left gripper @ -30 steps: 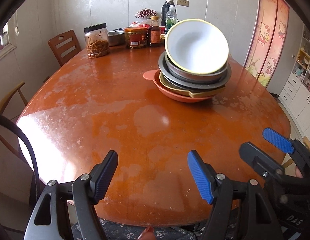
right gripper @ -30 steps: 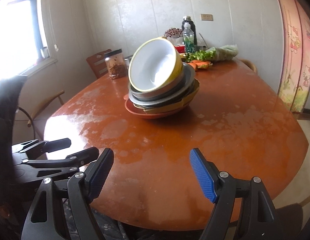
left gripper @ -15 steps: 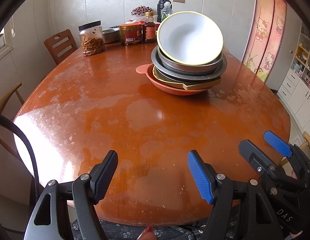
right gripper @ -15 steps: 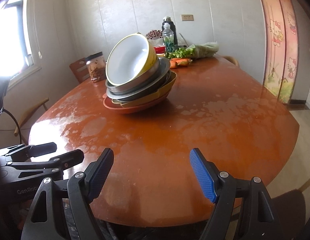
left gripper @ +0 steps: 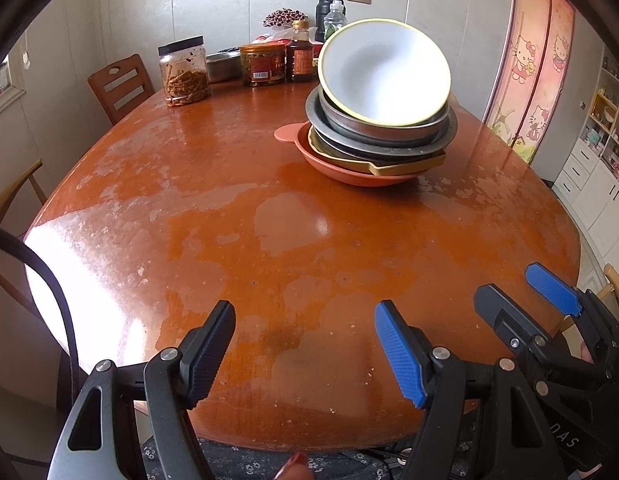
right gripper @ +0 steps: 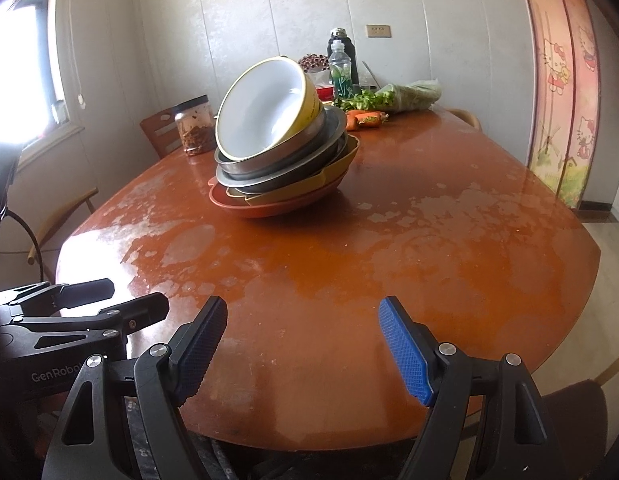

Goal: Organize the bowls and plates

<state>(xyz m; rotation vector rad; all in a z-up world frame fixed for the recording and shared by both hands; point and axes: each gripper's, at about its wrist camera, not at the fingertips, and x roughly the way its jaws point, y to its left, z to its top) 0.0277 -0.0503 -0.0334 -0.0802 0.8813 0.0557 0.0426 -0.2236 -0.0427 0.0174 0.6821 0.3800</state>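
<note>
Left wrist view, from left to right, with the stack of dishes [left gripper: 379, 136] as landmark. Far to the left of the stack, beyond the table [left gripper: 213, 216] edge, a wooden chair [left gripper: 121, 84]. Nearer to the stack, on the back part of the table, a clear jar with black lid [left gripper: 184, 72], then a red-labelled tin [left gripper: 263, 65] and a dark sauce bottle [left gripper: 299, 56] just behind the stack's left side. The stack itself on the far right half of the table: an orange plate [left gripper: 349, 168] at the bottom, a mustard-yellow dish [left gripper: 405, 164] on it, grey metal plates [left gripper: 373, 140] above, and on top a white bowl with yellow rim [left gripper: 383, 72] – tilted, its opening turned toward the camera. Well in front of the stack, at the near table edge, the left gripper [left gripper: 305, 350], fingers wide apart, holding nothing. To the right of it, the right gripper [left gripper: 525, 292], also with fingers apart.

Right wrist view, same landmark [right gripper: 285, 168]. Low on the left, well in front of the stack, the left gripper [right gripper: 125, 298], fingers parted. In the middle foreground, the right gripper [right gripper: 303, 348], blue pads wide apart and empty, above the near table edge. Behind the stack to the right – carrots [right gripper: 363, 119] and bagged green vegetables [right gripper: 405, 96].
</note>
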